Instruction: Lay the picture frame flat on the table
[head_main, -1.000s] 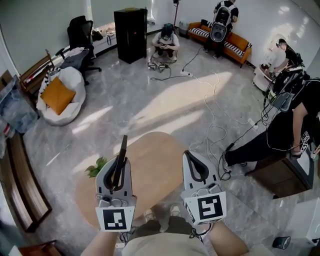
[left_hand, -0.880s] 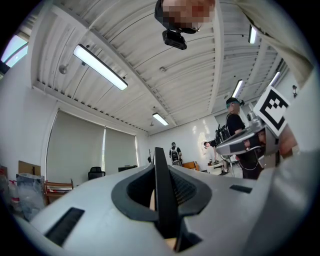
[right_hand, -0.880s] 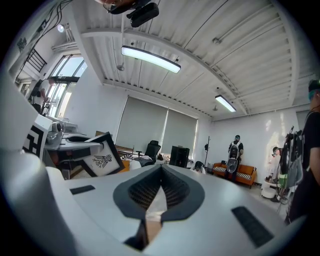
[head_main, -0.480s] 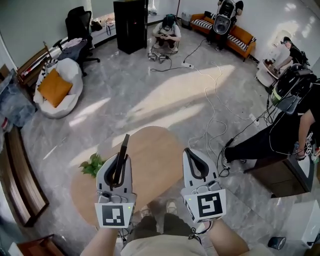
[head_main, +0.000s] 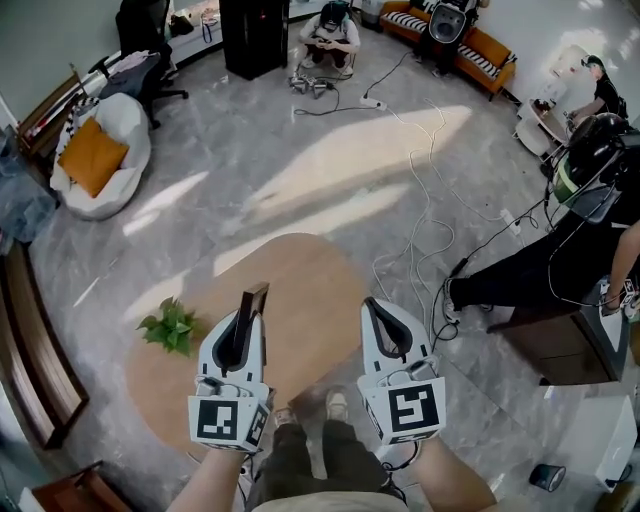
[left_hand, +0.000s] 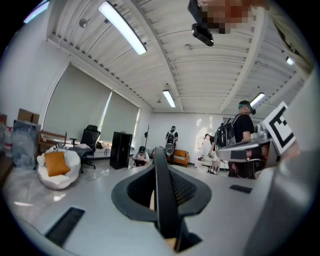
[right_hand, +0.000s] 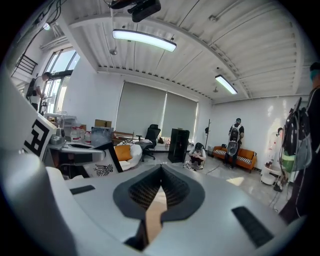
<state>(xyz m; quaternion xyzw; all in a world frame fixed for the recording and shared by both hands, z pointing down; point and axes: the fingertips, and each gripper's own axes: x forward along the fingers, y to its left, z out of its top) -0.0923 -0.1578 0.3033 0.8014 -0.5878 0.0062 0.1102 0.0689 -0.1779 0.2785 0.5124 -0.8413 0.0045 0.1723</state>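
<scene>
Both grippers are coming down toward the table (head_main: 310, 285), which now fills more of the head view than a moment ago, and the frame (head_main: 250, 303) is rolling in the grip, its top leaning right instead of standing edge-on. By the look of it the lowering is under way, but the frame is still upright over the near left part of the table, not yet lying on it. The left gripper (head_main: 244, 318) is staying narrow, its jaws clamping the frame's dark edge between them. The right gripper (head_main: 374, 306), just beside it, is riding along with its jaw tips together, holding nothing.
</scene>
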